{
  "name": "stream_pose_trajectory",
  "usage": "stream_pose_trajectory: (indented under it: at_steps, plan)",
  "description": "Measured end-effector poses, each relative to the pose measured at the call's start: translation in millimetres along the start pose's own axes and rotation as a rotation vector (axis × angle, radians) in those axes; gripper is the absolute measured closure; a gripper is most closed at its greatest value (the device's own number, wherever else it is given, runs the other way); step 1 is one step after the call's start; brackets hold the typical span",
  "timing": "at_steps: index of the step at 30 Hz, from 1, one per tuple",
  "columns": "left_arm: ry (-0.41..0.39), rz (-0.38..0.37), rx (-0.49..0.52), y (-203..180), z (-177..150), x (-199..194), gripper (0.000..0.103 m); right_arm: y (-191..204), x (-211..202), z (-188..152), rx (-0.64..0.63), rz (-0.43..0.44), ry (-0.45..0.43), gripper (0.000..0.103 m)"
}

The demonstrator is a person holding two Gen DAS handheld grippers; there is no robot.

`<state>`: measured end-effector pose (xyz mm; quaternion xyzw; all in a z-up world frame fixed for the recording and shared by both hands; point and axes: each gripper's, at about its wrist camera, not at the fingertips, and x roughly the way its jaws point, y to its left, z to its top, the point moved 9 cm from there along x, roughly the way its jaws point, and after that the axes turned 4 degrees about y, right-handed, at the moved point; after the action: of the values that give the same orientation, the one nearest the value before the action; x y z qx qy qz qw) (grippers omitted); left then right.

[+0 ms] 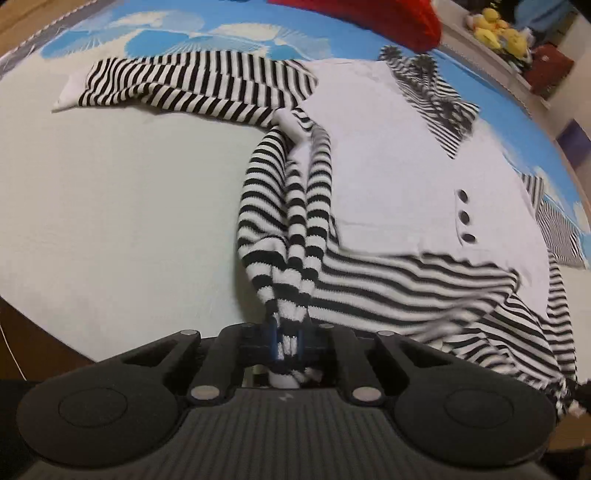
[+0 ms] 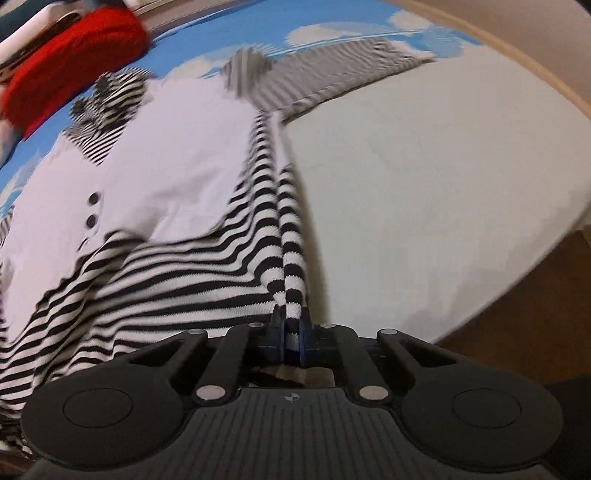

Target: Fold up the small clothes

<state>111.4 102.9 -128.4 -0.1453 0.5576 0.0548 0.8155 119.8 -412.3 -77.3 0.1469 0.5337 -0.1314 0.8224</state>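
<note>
1. Left wrist view: the left gripper (image 1: 287, 341) is clenched on a bunched fold of the striped garment (image 1: 376, 155), with black-and-white fabric pinched between its blue pads.
2. The garment lies spread on the pale bedsheet (image 1: 122, 206). Its plain white front panel sits right of the pinched fold, and three dark buttons (image 1: 464, 217) run down that panel.
3. One striped sleeve (image 1: 192, 86) stretches out to the left from the garment's top, ending in a white cuff.
4. Beyond the garment's collar lies a red knitted item (image 1: 391, 20). Further right of it, off the bed, yellow soft toys (image 1: 496, 29) sit on a ledge.
5. Right wrist view: the right gripper (image 2: 292, 338) is likewise clamped on the garment's striped edge, with a narrow ridge of fabric caught between its pads.
6. From that grip, the striped hem (image 2: 155, 280) fans out to the left, with the white panel and buttons (image 2: 92, 210) above it.
7. The other sleeve (image 2: 332, 66), blurred, runs off to the right from the garment's shoulder.
8. The red knitted item (image 2: 74, 55) lies beyond the collar, on the blue-and-white patterned cover (image 2: 332, 29).
</note>
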Motion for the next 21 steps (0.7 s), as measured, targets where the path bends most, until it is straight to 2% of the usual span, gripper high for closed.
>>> stream_pose_trajectory:
  at_steps: [2,3,4,5,6,7,8,9,10,11,13,15,16,17,18,19,21]
  plan:
    - [0.071,0.001,-0.026,2,-9,11,0.088,-9,4,-1,0.008,-0.023,0.004,0.097]
    - [0.096,0.016,-0.039,5,-11,15,0.081,-9,6,-2,0.006,-0.029,0.019,0.097]
    - [0.097,0.028,-0.045,6,-9,16,0.067,-8,10,-2,-0.007,-0.046,0.027,0.096]
    - [0.075,0.052,-0.041,7,-5,12,0.059,-7,11,-2,-0.026,-0.068,0.025,0.096]
    - [0.039,0.069,-0.025,5,1,4,0.059,-4,11,-2,-0.039,-0.077,0.018,0.091]
    - [-0.031,0.091,0.014,-1,9,-9,0.059,-1,10,1,-0.048,-0.082,0.004,0.085]
    - [-0.09,0.098,0.053,-6,16,-19,0.059,-2,3,5,-0.055,-0.096,-0.034,0.072]
    - [-0.155,0.095,0.106,-16,22,-31,0.059,1,-6,10,-0.064,-0.111,-0.087,0.063]
    - [-0.209,0.07,0.161,-30,27,-41,0.059,3,-12,16,-0.079,-0.112,-0.135,0.06]
    - [-0.232,0.045,0.2,-42,27,-44,0.059,8,-20,21,-0.104,-0.093,-0.188,0.057]
    - [-0.207,-0.009,0.245,-60,21,-38,0.059,28,-27,26,-0.159,-0.012,-0.242,0.055]
    - [-0.079,-0.025,0.235,-67,10,-11,0.059,45,-16,22,-0.187,0.092,-0.187,0.05]
    - [-0.005,0.01,0.229,-62,3,4,0.06,48,-5,16,-0.189,0.119,-0.128,0.05]
    - [0.045,0.05,0.228,-58,-2,15,0.065,50,11,6,-0.2,0.115,-0.038,0.05]
    - [0.073,0.08,0.233,-55,-5,20,0.067,46,24,-2,-0.215,0.072,0.032,0.053]
    - [0.062,0.079,0.237,-58,-2,17,0.067,42,32,-8,-0.225,0.023,0.065,0.054]
    - [0.003,0.058,0.248,-67,7,1,0.064,43,29,-2,-0.204,0.034,0.045,0.052]
